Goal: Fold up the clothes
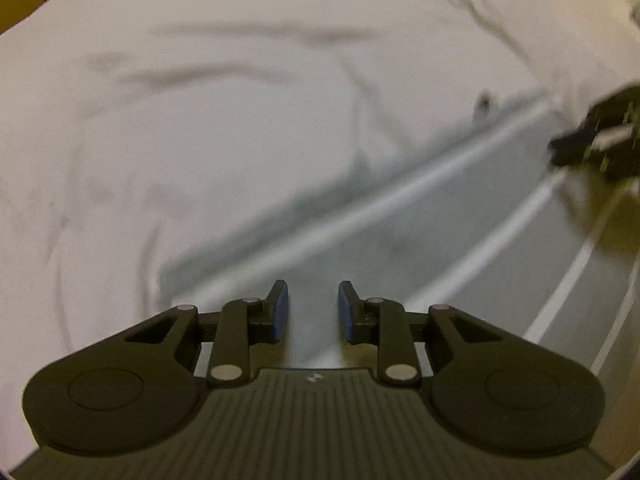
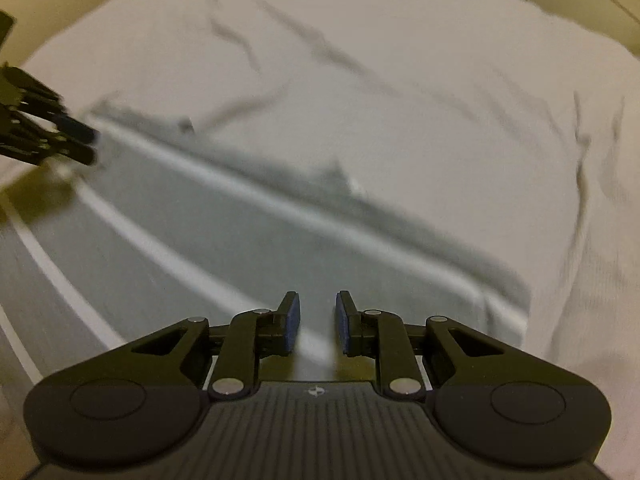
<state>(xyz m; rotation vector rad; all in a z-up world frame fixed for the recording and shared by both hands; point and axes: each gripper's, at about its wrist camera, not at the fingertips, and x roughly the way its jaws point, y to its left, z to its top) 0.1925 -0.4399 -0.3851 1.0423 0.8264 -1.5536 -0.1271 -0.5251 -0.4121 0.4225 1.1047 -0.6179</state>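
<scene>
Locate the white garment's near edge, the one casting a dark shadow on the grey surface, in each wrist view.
Left wrist view: the white garment's near edge runs diagonally from lower left to upper right, ahead of the open left tool.
Right wrist view: the same edge runs from upper left to lower right, ahead of the open right tool.
Shared landmark: the pale stripe on the grey surface just below that edge.

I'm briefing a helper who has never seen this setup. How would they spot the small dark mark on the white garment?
The wide white cloth garment covers most of the surface, ending at a straight hem beside the grey mat with white lines. In the left wrist view, the small dark mark sits just above that hem, toward the right. It is a short spot, unlike the long soft wrinkles around it.
</scene>
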